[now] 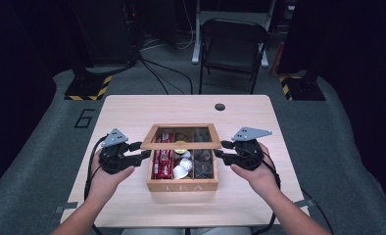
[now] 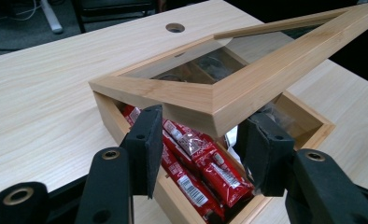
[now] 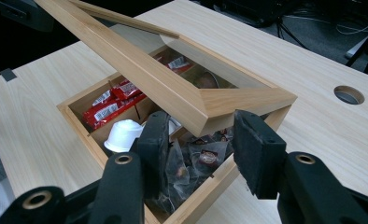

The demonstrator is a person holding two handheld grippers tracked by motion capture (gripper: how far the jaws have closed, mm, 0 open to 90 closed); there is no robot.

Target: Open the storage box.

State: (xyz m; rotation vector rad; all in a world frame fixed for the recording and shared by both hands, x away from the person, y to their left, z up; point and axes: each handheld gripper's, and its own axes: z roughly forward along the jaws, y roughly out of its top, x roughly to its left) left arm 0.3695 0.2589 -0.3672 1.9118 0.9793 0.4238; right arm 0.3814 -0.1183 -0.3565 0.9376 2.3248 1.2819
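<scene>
Sitting at the middle of the pale wooden table [image 1: 132, 112] is a light wooden tea box [image 1: 182, 185] with "TEA" on its near wall, its glass-paned wooden lid [image 1: 181, 145] lifted partway and tilted up from the far edge. Three compartments run side by side inside. Red foil sachets [image 2: 205, 170] fill the left one; white capsule pods [image 3: 122, 135] lie in the middle one, with a yellow-marked item at its far end; clear pouches of dark tea bags [image 3: 198, 161] fill the right one.

At the box's left side the left gripper [image 1: 138, 151] has its jaws apart, set either side of the lid's near left corner; the left gripper view shows a gap between each pad and the wood. At the right side the right gripper [image 1: 220, 149] likewise has its jaws apart around the lid's near right corner, not pressing it. Whether either jaw supports the lid from beneath cannot be told.

A round cable hole [image 1: 220, 106] sits near the table's far edge. Beyond the table stands a dark folding chair [image 1: 232, 46] on grey carpet, with black-and-yellow striped floor plates [image 1: 88, 88] at either side.
</scene>
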